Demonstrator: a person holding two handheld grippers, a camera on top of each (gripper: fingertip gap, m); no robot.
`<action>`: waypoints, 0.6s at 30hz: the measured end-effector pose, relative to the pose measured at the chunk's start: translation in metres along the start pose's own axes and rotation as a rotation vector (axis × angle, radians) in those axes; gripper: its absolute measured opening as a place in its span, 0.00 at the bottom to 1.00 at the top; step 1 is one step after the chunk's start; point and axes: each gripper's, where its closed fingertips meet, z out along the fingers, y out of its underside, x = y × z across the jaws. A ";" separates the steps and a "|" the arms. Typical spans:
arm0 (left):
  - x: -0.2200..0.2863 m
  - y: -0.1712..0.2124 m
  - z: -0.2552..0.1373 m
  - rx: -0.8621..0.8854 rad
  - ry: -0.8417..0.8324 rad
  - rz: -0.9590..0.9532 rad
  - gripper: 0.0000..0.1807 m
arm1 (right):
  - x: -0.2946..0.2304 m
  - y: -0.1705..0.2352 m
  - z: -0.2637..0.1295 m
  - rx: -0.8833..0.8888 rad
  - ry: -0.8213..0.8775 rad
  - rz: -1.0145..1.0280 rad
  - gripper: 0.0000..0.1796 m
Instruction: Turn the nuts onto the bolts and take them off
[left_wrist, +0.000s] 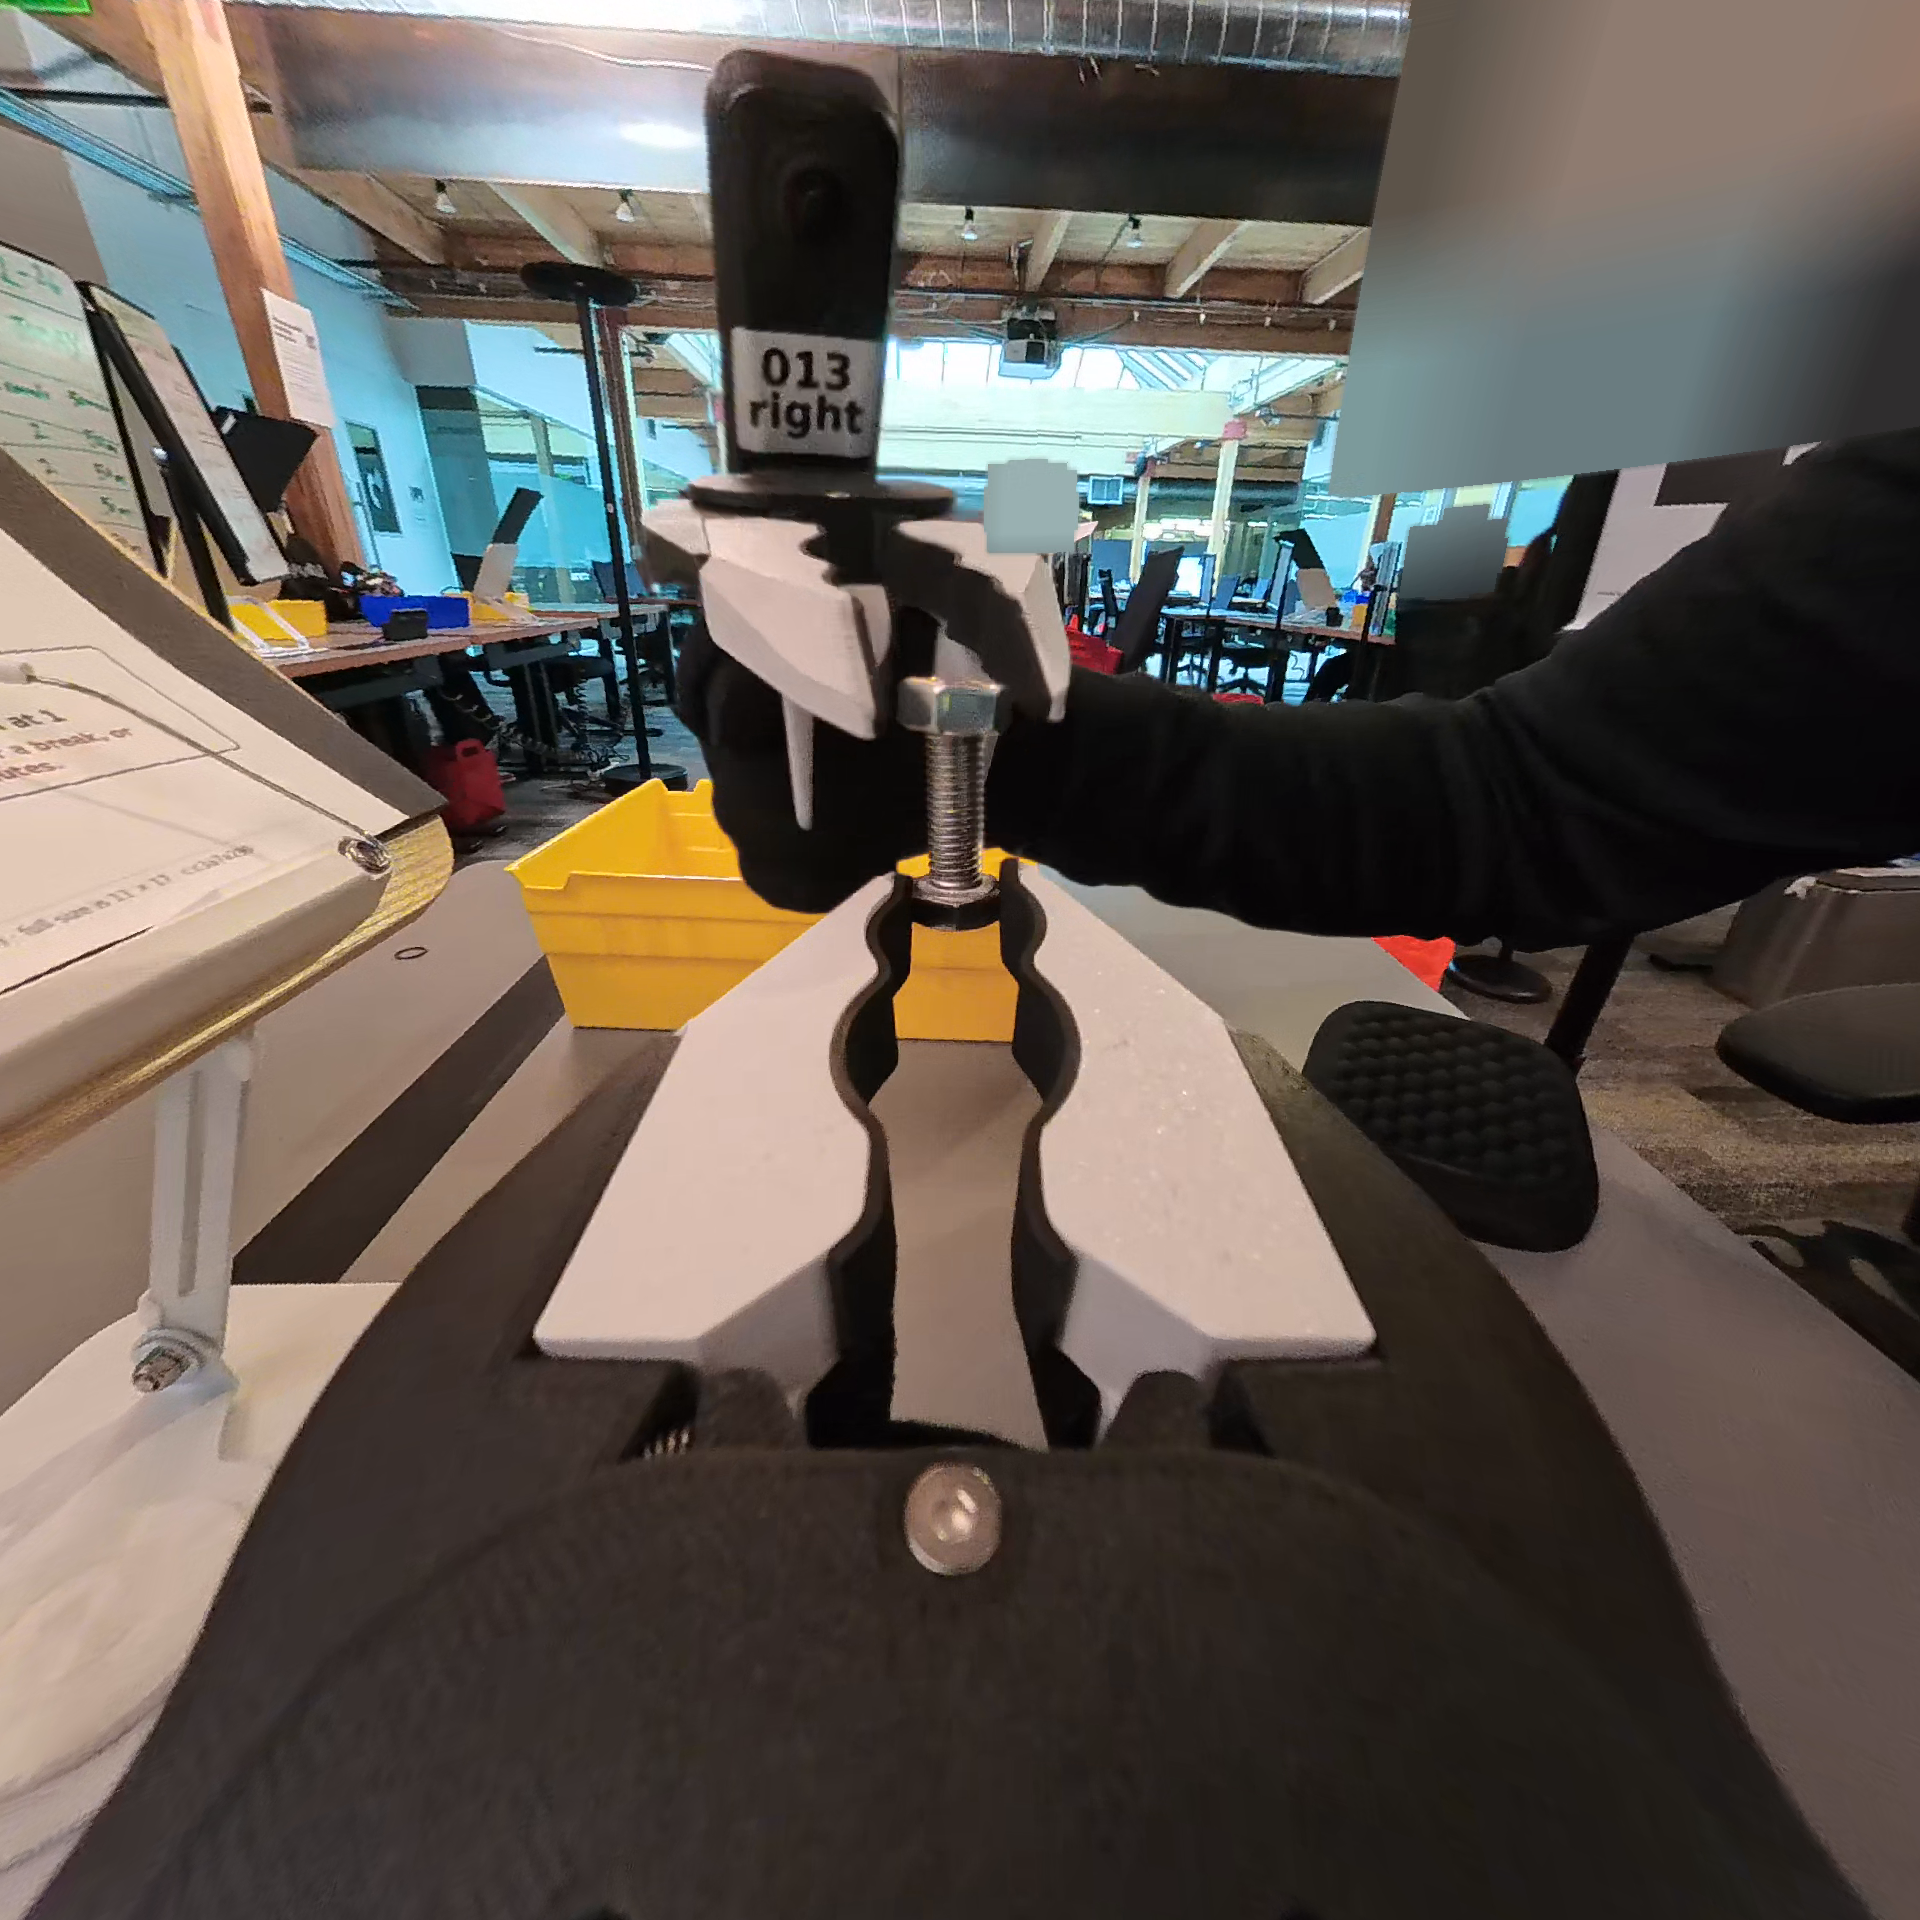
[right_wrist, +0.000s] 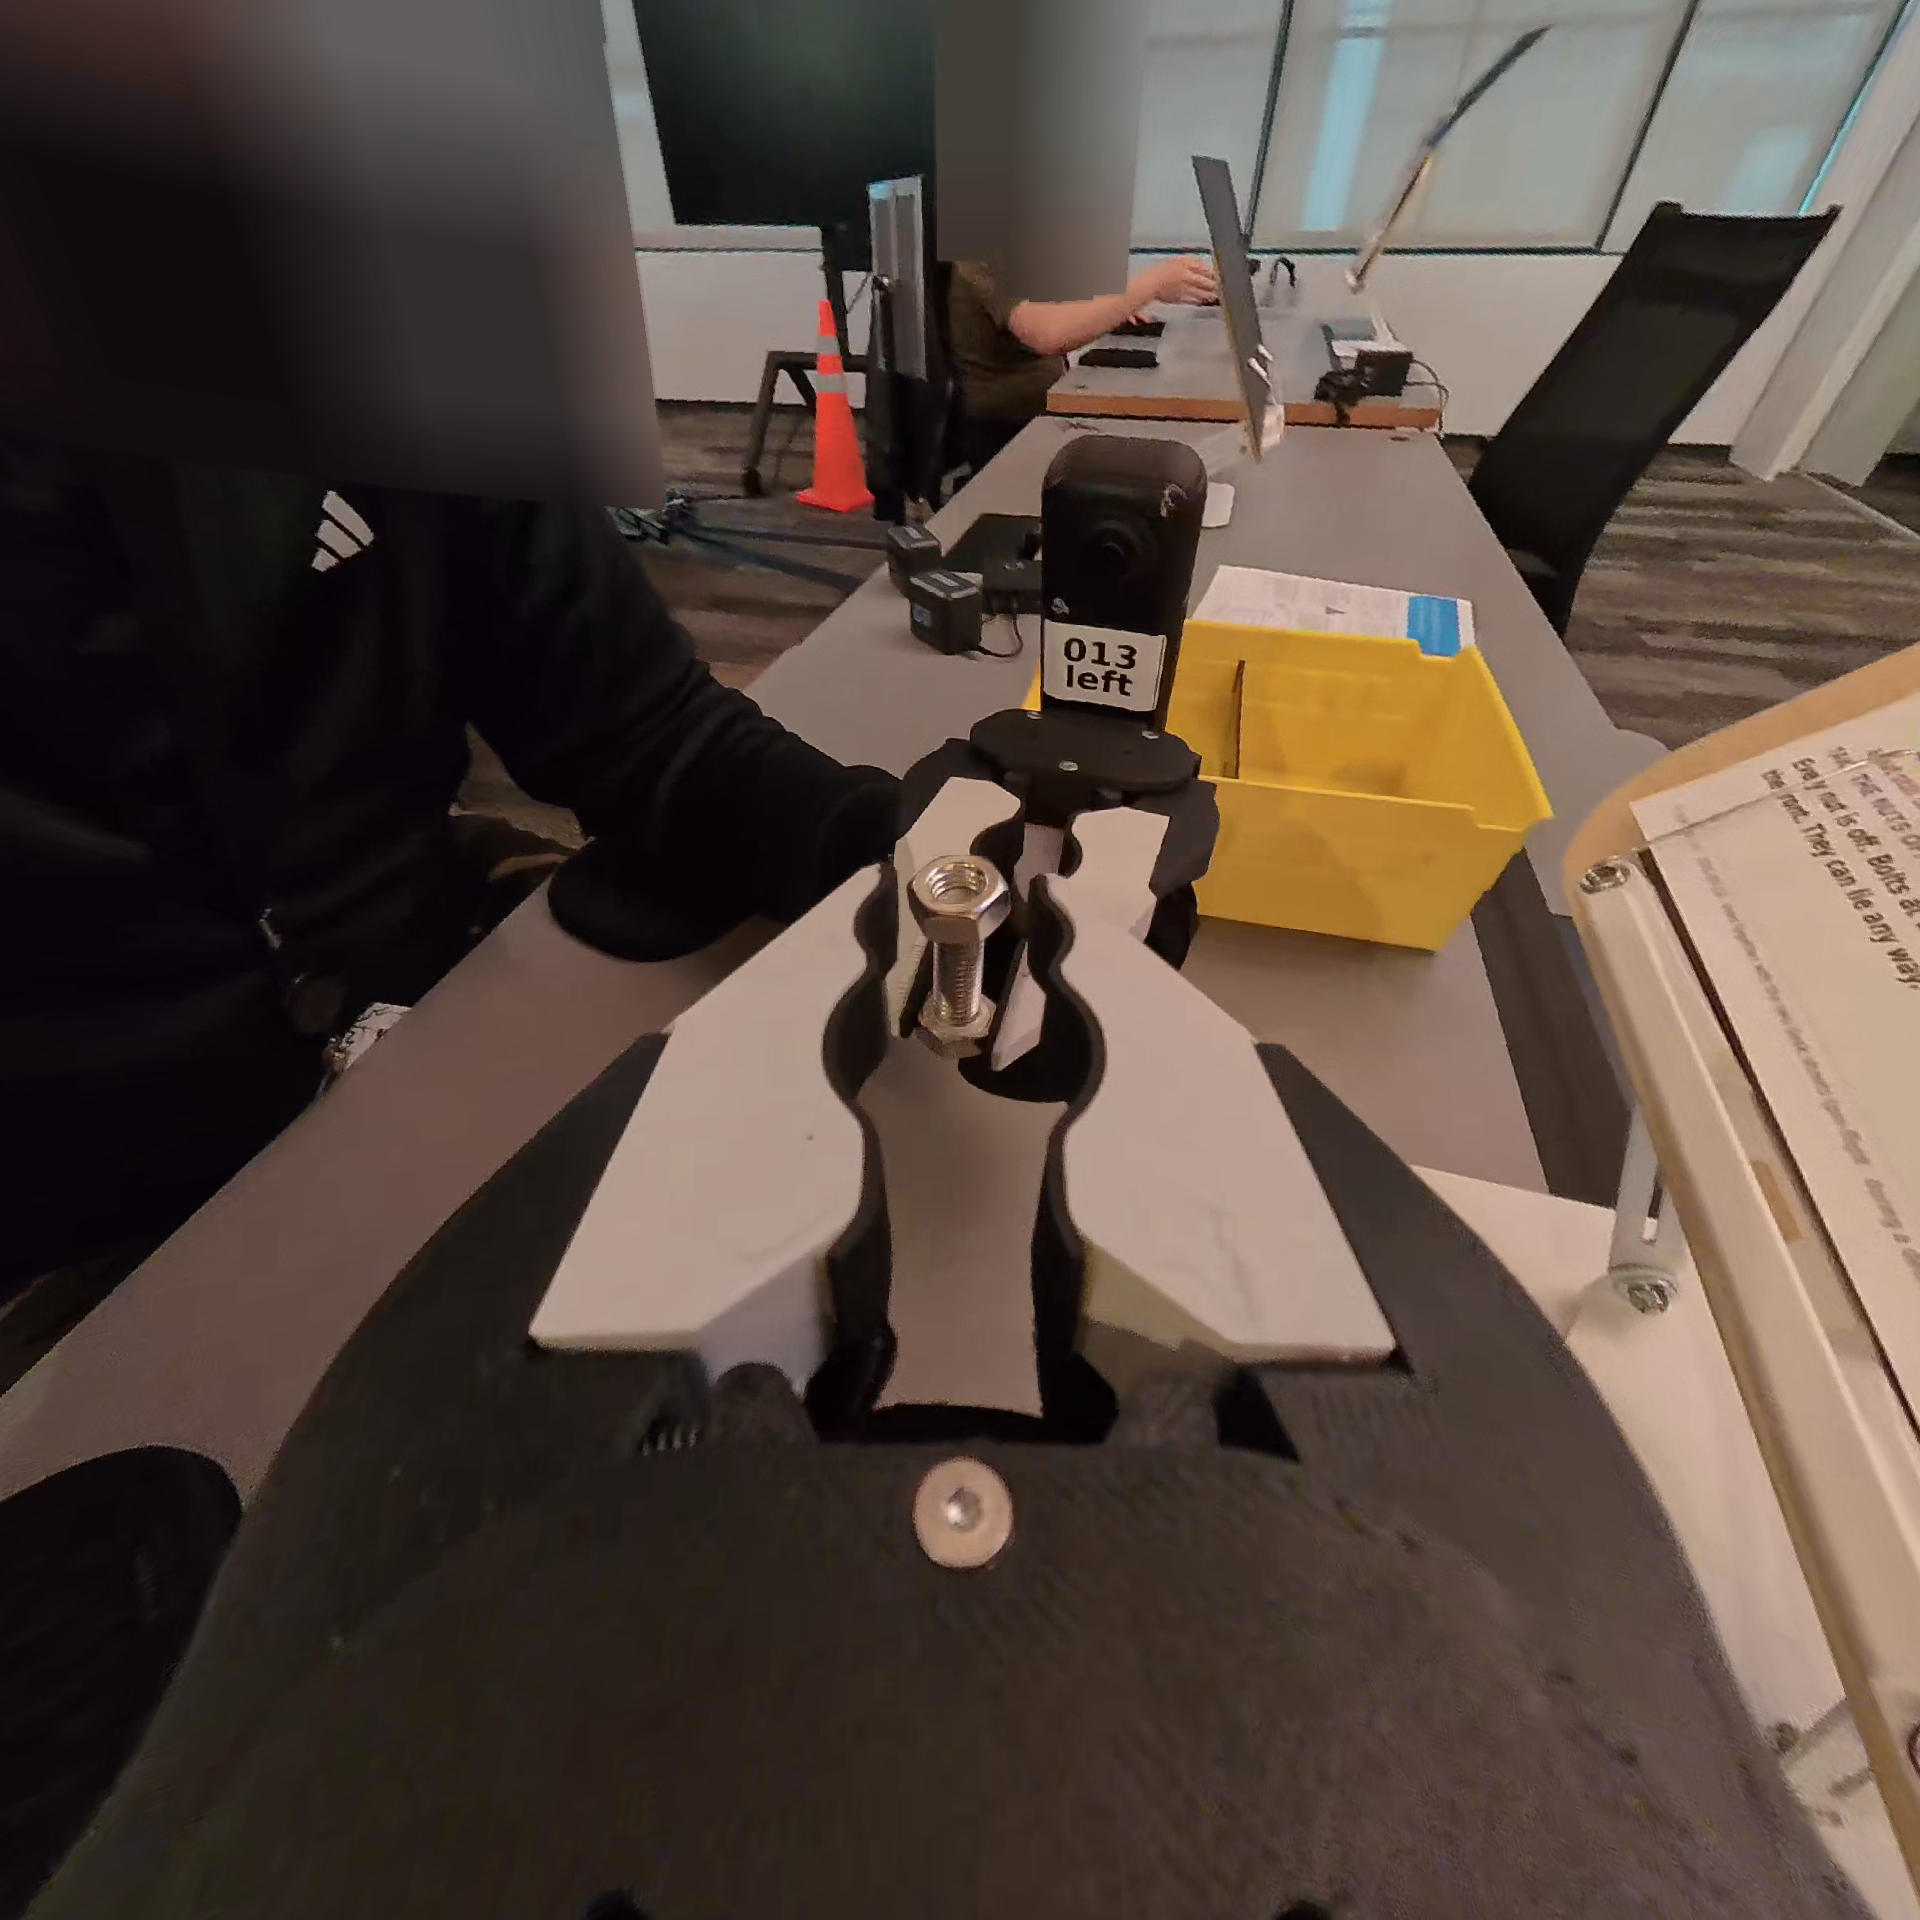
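A silver bolt stands upright between the two grippers, above the grey table. My left gripper is shut on its lower end, the head. My right gripper comes from the opposite side and is shut on the hex nut at the bolt's top end. The nut's threaded hole shows open in the right wrist view, so the nut sits at the very tip of the threads. The nut and right gripper also show in the left wrist view. The left gripper and bolt also show in the right wrist view.
A yellow bin stands on the table just behind the bolt; it also shows in the right wrist view. A tilted stand with paper sheets is at the left. A person's black sleeve reaches in from the right. A black chair armrest is nearby. My two grippers' fingertips are within a few centimetres of each other.
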 end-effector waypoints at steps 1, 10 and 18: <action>0.001 0.000 0.001 -0.002 0.005 0.000 0.08 | -0.001 0.000 0.000 0.008 -0.012 -0.002 0.10; -0.002 0.003 0.002 -0.020 -0.024 0.014 0.08 | 0.001 0.002 -0.002 -0.002 0.023 0.007 0.09; -0.008 0.004 0.003 -0.025 -0.070 0.020 0.08 | 0.008 0.004 -0.005 0.030 0.183 0.020 0.09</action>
